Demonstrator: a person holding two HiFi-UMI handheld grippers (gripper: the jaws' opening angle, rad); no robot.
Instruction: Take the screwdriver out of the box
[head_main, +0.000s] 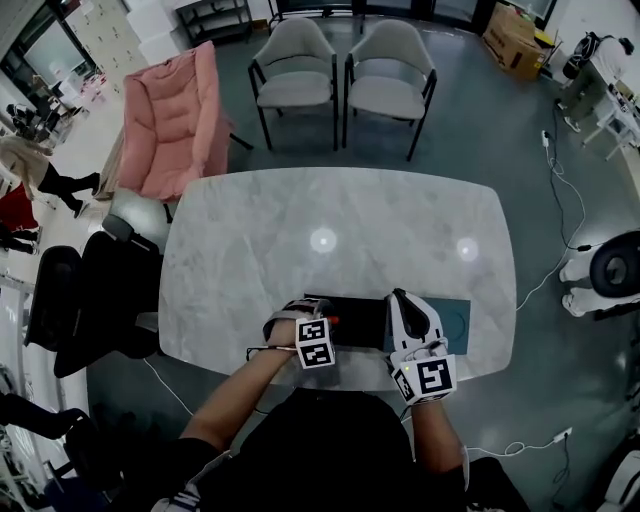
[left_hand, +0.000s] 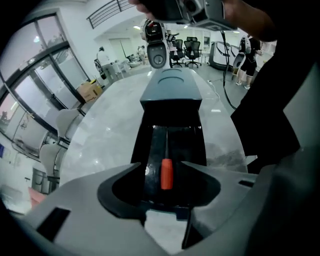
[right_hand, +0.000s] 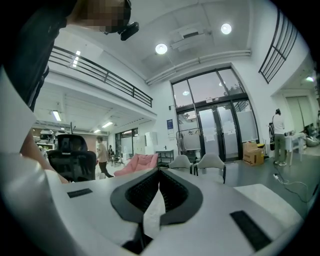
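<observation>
Table (head_main: 330, 215): screwdriver (left_hand: 166, 173) in box (left_hand: 170, 91), below L gripper's (left_hand: 161, 166) parted jaws.

glossy marble-look table (head_main: 400, 215) top, matt black box (left_hand: 190, 145) lining, smooth orange screwdriver (left_hand: 166, 173) handle, pink cloth chair (head_main: 170, 125)

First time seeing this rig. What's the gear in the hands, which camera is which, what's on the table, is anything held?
There is no robot here: a person holds a two-jaw gripper in each hand. The head view comes from a camera on the person's head, looking down at a marble table with an open box near its edge. The left gripper is over the box, with the right gripper next to it. The other two pictures come from cameras riding on each gripper, looking along its jaws. The left gripper's jaws stand apart above an orange-handled screwdriver lying in the box, gripping nothing. The right gripper's jaws are shut and empty, pointing across the room.
</observation>
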